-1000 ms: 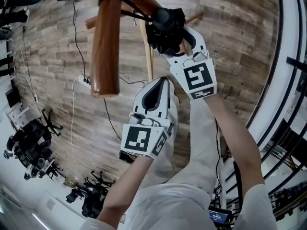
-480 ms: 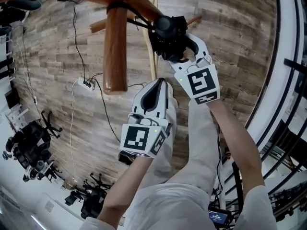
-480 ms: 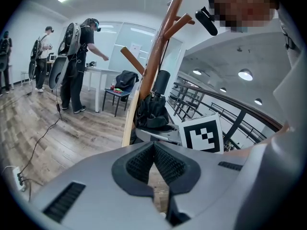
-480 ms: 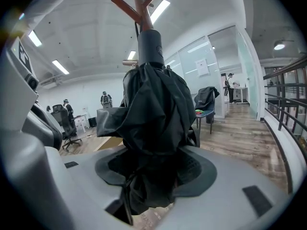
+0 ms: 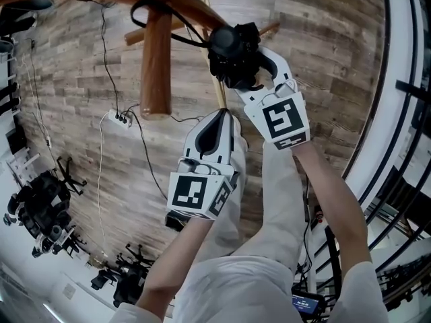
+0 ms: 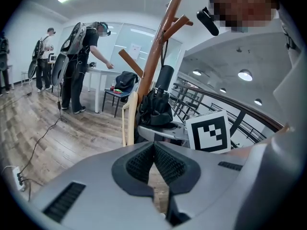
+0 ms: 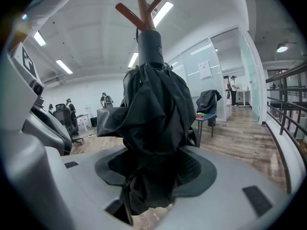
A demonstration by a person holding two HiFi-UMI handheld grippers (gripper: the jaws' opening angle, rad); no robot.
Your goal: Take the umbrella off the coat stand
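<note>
The fingers of my right gripper (image 7: 153, 169), just drawn in, gripped the umbrella (image 7: 153, 104) hung on the coat stand (image 7: 143, 11), while those of my left gripper (image 6: 154, 150), near that stand, were pressed together, empty.

A wood-plank floor (image 5: 323, 39) is seen below, and a white power strip (image 5: 118, 117) is laid on it. Tripod-mounted gear (image 5: 40, 210) is grouped at the lower left. A curved railing (image 5: 399, 113) is seen at the right. In the left gripper view, people (image 6: 81, 66) are seen beside a white table (image 6: 103, 72), and a black bag (image 6: 125, 80) is set on a chair.
</note>
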